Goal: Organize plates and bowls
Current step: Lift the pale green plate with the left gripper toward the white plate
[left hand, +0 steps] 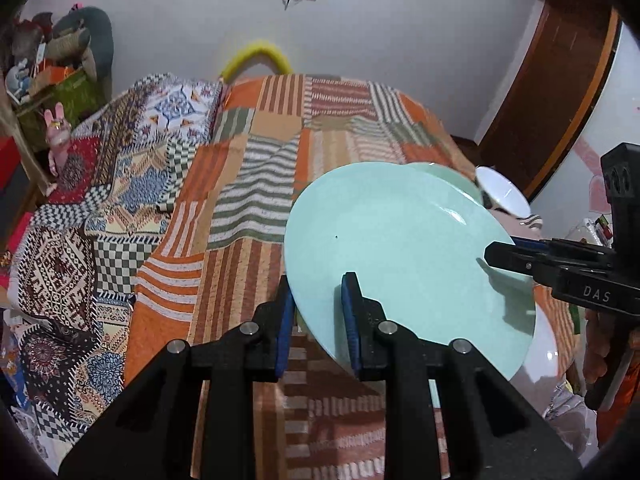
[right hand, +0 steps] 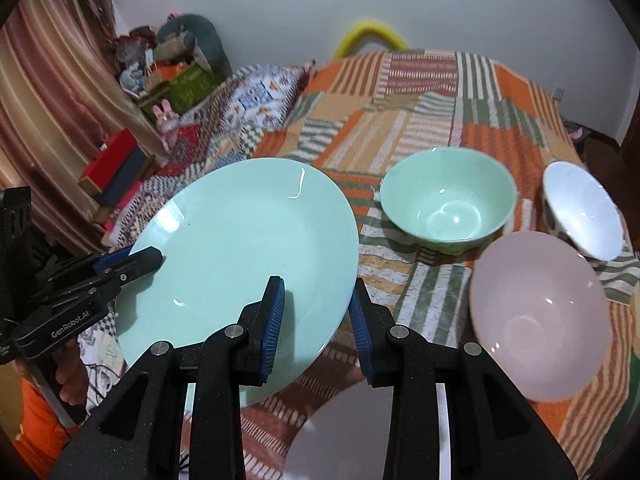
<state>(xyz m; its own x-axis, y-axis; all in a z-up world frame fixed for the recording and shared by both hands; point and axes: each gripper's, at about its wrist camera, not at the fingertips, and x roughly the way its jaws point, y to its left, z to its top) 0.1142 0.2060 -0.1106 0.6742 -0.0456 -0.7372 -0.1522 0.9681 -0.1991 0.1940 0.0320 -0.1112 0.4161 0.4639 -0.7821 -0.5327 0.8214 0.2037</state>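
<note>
The mint-green plate (right hand: pixel 240 248) hangs tilted above the bed (right hand: pixel 440 92), pinched at opposite rim edges by the left tool (left hand: pixel 318 316) and right tool (right hand: pixel 316 316), likely to steady it. At two o'clock sit a green bowl (right hand: pixel 448 200), pink bowl (right hand: pixel 540 316) and white bowl (right hand: pixel 582 216) on the patchwork quilt (left hand: pixel 248 184).

Both views are evenly and fairly brightly lit from overhead, with small white glints on the mint plate (right hand: pixel 240 248) and the green bowl (right hand: pixel 448 200). Fisheye bending curves the walls, and black vignetting fills the corners. The pink bowl (right hand: pixel 540 316) at lower right looks softly smeared.
</note>
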